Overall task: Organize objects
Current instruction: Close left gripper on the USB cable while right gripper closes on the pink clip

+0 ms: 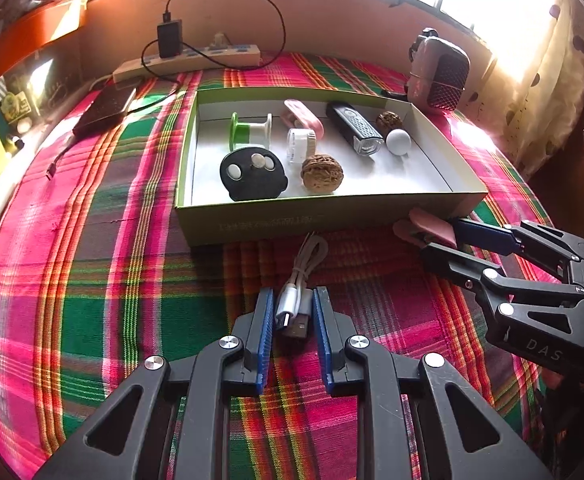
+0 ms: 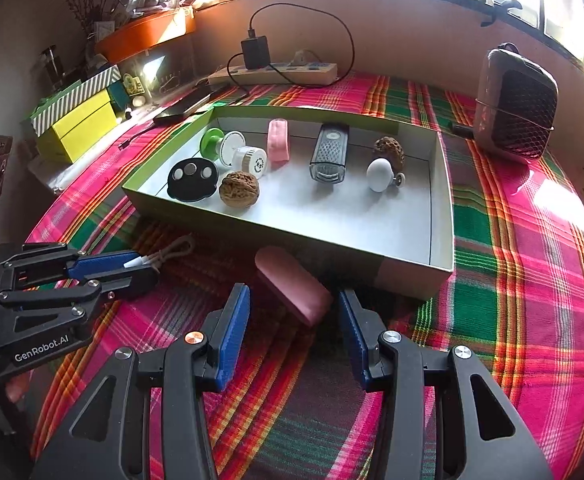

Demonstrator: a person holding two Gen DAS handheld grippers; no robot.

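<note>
White rubbery coiled USB cable (image 1: 298, 280), long axis running toward the green cardboard box (image 1: 324, 216), is pinched in the closed left gripper (image 1: 292, 312). Right gripper (image 2: 294, 312) stands half open around a pink rounded case (image 2: 292, 290), pads apart from it.

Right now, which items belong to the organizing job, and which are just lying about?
Job:
- white USB cable, in the shut left gripper
- pink case, by the right gripper
- green box of small items

Lying about:
- power strip
- black charger
- mesh-fronted speaker
- yellow box
</note>
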